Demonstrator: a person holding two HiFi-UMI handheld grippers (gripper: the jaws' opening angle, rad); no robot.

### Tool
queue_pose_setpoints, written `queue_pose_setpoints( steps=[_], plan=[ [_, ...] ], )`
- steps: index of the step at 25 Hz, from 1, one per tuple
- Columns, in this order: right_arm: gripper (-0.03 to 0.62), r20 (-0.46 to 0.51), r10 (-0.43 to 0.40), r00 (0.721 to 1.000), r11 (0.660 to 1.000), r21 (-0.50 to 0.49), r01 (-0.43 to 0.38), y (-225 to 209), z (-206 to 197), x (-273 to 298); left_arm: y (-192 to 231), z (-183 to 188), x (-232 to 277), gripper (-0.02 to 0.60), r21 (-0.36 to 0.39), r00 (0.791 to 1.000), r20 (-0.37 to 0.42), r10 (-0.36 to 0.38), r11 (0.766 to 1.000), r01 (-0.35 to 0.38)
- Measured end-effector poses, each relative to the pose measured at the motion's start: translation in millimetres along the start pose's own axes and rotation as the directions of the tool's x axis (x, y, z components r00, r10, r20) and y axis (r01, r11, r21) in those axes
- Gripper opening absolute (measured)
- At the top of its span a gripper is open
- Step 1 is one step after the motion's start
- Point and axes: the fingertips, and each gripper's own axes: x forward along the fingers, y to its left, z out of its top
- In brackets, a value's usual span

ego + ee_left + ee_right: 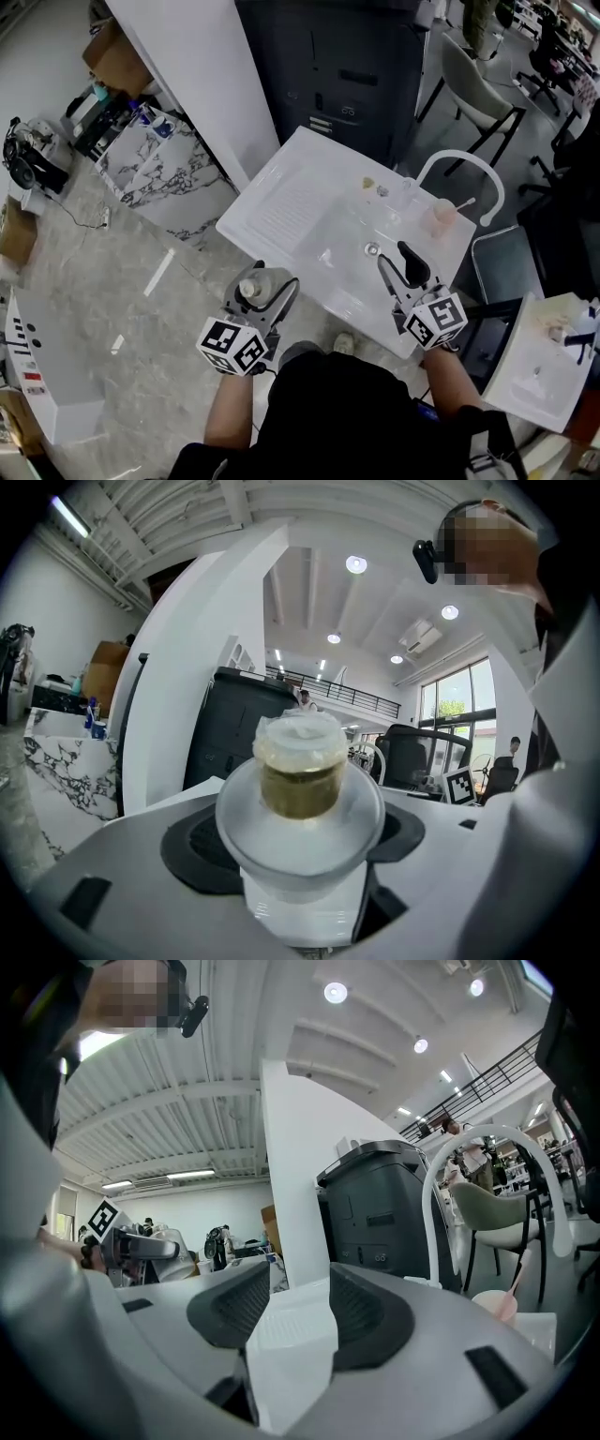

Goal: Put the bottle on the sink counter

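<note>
My left gripper (267, 281) is shut on a white bottle (251, 289) with a gold neck and a plastic-wrapped cap. It holds the bottle over the floor, just off the near-left edge of the white sink counter (291, 202). In the left gripper view the bottle (300, 761) stands upright between the dark pads of the left gripper (300, 841). My right gripper (394, 255) hovers over the basin (361, 262), open and empty. In its own view the right gripper (289, 1316) has only white counter showing in the gap.
A white arched faucet (464, 167) and a pink cup (442, 216) stand at the counter's far right. Behind are a white pillar (206, 84), a dark cabinet (347, 66) and chairs (478, 94). A marble-patterned stand (155, 164) is at left, a second small sink (548, 361) at right.
</note>
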Motion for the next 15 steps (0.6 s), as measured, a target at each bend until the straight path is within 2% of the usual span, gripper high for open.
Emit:
queue_pose_setpoints(
  steps=[5, 10, 15],
  plan=[
    [0.210, -0.026, -0.028, 0.999, 0.999, 0.029, 0.029, -26, -12, 4, 8, 0, 34, 0.353, -0.014, 0.999, -0.032, -0.019, 1.000, 0.019],
    [0.212, -0.061, -0.127, 0.990, 0.989, 0.072, 0.132, -51, -25, 6, 18, -1, 67, 0.353, -0.024, 0.994, -0.060, -0.091, 0.996, 0.090],
    [0.210, -0.051, -0.218, 0.975, 0.973, 0.070, 0.221, -75, -17, 12, 34, 10, 108, 0.353, -0.013, 0.984, -0.073, -0.161, 0.987, 0.160]
  ],
)
